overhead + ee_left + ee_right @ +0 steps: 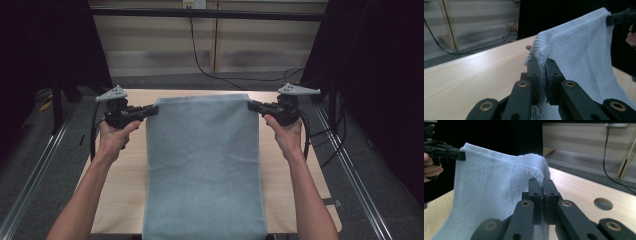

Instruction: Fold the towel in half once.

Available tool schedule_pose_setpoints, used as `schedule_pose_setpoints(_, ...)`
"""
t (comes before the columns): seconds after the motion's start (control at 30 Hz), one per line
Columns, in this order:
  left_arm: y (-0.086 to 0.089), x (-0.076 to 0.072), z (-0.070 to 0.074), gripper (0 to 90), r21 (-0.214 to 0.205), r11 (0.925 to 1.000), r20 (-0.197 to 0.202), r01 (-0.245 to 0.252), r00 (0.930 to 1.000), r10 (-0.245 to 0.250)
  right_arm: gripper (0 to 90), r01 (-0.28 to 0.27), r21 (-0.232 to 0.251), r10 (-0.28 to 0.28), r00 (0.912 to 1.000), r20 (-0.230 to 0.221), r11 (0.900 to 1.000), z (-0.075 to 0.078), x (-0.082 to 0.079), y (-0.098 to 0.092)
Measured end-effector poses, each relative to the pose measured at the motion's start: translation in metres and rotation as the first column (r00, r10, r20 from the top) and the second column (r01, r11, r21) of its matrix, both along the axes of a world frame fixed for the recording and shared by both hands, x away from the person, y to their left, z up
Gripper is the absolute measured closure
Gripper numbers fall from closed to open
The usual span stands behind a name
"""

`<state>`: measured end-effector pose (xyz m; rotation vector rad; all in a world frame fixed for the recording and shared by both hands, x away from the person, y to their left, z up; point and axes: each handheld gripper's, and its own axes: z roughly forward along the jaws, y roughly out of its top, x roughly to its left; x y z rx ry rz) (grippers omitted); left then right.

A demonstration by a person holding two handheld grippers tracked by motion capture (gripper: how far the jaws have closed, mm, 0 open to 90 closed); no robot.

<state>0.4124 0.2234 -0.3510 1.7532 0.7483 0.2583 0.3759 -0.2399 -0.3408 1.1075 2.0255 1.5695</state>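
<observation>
Above table (pixel 125 200): left claw (pixel 152 108), right claw (pixel 252 105) each clenched on towel (pixel 202 165) far corners.

- A pale blue-grey towel (pixel 202 165) of looped terry cloth with a ribbed hem along its far edge.
- It is spread lengthwise down the middle of the wooden table (pixel 122 200), its near end reaching the table's near edge.
- Its two far corners are lifted off the table, so the far edge is stretched taut between them.
- The lifted corners bunch slightly; the rest lies flat and smooth.
</observation>
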Motion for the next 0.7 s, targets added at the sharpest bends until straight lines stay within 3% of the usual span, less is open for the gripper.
schedule_pose_setpoints(0.13,-0.003,0.005,0.021,83.9,0.016,0.9996,0.021,-0.022,0.9995,0.021,87.4,0.015,0.008,-0.015,0.9996,0.023,0.9999,0.019,0.01,-0.002)
schedule_pose_setpoints(0.23,-0.001,0.006,0.032,83.9,-0.038,0.9987,0.033,-0.033,0.9989,0.034,87.4,0.018,0.009,-0.018,0.9988,0.045,0.9998,0.035,0.017,-0.003)
schedule_pose_setpoints(0.33,0.004,0.009,0.046,83.9,-0.028,0.9978,0.051,-0.06,0.9968,0.061,87.5,0.036,0.012,-0.037,0.9976,0.059,0.9993,0.049,0.023,-0.006)
schedule_pose_setpoints(0.4,0.007,0.004,0.051,84.0,-0.037,0.9981,0.067,-0.048,0.9965,0.051,87.5,0.031,0.034,-0.034,0.9961,0.081,0.9989,0.057,0.021,-0.008)
schedule_pose_setpoints(0.53,0.01,-0.015,0.048,84.0,0.003,0.9999,0.097,-0.011,0.9953,0.01,87.6,-0.012,0.026,0.009,0.9942,0.108,0.9996,0.057,0.0,-0.005)
schedule_pose_setpoints(0.6,0.011,-0.026,0.04,84.0,-0.015,0.9997,0.091,0.018,0.9957,-0.016,87.5,-0.036,0.004,0.036,0.9937,0.106,0.9993,0.05,-0.014,-0.003)
schedule_pose_setpoints(0.7,0.011,-0.045,0.026,84.0,0.001,0.9996,0.084,0.03,0.996,-0.03,87.6,-0.07,0.004,0.07,0.9923,0.102,0.9975,0.037,-0.034,-0.001)
